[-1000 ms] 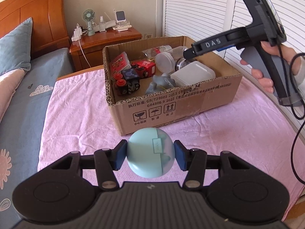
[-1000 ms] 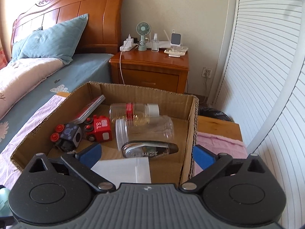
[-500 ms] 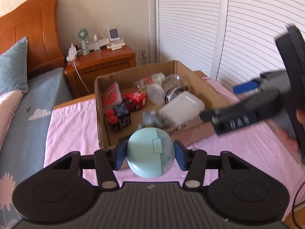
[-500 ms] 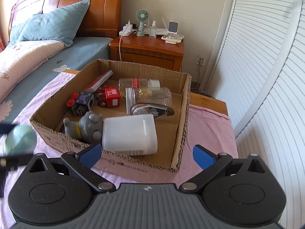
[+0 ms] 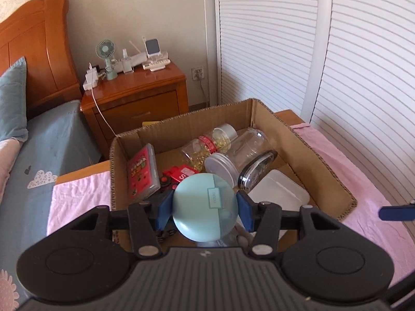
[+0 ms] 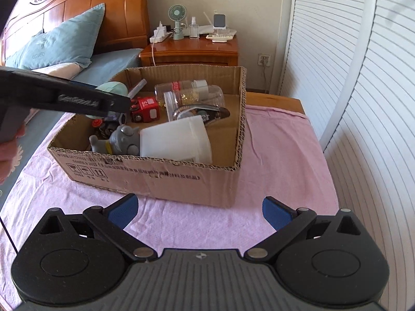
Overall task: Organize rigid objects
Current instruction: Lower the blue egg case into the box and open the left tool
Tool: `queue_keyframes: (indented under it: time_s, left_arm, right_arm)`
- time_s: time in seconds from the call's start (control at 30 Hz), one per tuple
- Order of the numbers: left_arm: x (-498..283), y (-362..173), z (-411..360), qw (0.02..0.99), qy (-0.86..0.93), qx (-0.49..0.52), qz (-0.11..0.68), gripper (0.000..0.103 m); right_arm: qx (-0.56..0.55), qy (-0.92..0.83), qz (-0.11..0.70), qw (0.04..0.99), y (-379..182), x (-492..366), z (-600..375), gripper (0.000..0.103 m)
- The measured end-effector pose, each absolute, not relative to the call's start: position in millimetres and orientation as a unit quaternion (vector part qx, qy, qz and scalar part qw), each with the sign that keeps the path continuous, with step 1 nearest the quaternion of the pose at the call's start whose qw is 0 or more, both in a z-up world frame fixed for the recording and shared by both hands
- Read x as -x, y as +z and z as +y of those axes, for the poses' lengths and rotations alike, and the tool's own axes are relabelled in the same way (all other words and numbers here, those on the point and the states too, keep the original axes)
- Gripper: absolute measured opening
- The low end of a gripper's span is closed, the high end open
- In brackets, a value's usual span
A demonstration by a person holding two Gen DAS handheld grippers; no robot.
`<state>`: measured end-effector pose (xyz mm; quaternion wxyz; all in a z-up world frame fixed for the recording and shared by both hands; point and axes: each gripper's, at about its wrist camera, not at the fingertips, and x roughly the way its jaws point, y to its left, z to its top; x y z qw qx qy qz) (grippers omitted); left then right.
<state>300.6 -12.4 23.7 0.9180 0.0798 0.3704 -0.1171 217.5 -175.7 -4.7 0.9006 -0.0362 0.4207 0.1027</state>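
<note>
My left gripper (image 5: 205,208) is shut on a round pale-blue case (image 5: 205,206) and holds it above the left part of an open cardboard box (image 5: 306,153). In the right wrist view the case (image 6: 111,89) shows over the box (image 6: 160,178) behind the left gripper's arm. The box holds clear jars (image 5: 215,145), a white plastic container (image 6: 176,140), a grey toy (image 6: 122,140), a red toy block (image 6: 145,108) and a red card pack (image 5: 142,173). My right gripper (image 6: 198,211) is open and empty, in front of the box over the pink cloth.
The box sits on a pink cloth (image 6: 280,155) over a wooden table. A bed with a blue pillow (image 6: 59,41) lies to the left. A wooden nightstand (image 6: 192,51) with a small fan stands behind. White louvred doors (image 6: 363,77) are close on the right.
My left gripper has carried the pale-blue case forward from in front of the box to above its inside. My right gripper has drawn back out of the box to the cloth in front.
</note>
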Motion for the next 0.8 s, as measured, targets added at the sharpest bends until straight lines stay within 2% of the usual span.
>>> queue_keyframes:
  time_s: [0.27, 0.33, 0.37, 0.4, 0.53, 0.67, 0.8]
  left_arm:
    - [-317, 3, -21, 0.914, -0.114, -0.081, 0.382, 0.054]
    - [-319, 4, -23, 0.919, -0.102, -0.088, 0.371, 0.071]
    - [-319, 5, -23, 0.920, -0.098, -0.090, 0.368, 0.090]
    - [-317, 7, -23, 0.923, -0.094, -0.088, 0.362, 0.096]
    - [-300, 23, -18, 0.933, -0.098, -0.083, 0.335, 0.096]
    - [-265, 43, -13, 0.944, -0.080, -0.085, 0.309, 0.101]
    - [-226, 55, -10, 0.942, -0.055, -0.083, 0.319, 0.102]
  right_arm:
    - [0.022, 0.089, 0.420, 0.903, -4, -215, -186, 0.103]
    - [0.021, 0.087, 0.417, 0.904, -2, -214, -188, 0.103]
    - [0.019, 0.088, 0.417, 0.904, -1, -213, -189, 0.103]
    - [0.018, 0.088, 0.417, 0.905, 0, -213, -189, 0.103]
    - [0.020, 0.088, 0.411, 0.907, 6, -211, -192, 0.103]
    - [0.021, 0.072, 0.412, 0.908, 14, -210, -192, 0.103]
    - [0.015, 0.048, 0.424, 0.904, 19, -211, -191, 0.103]
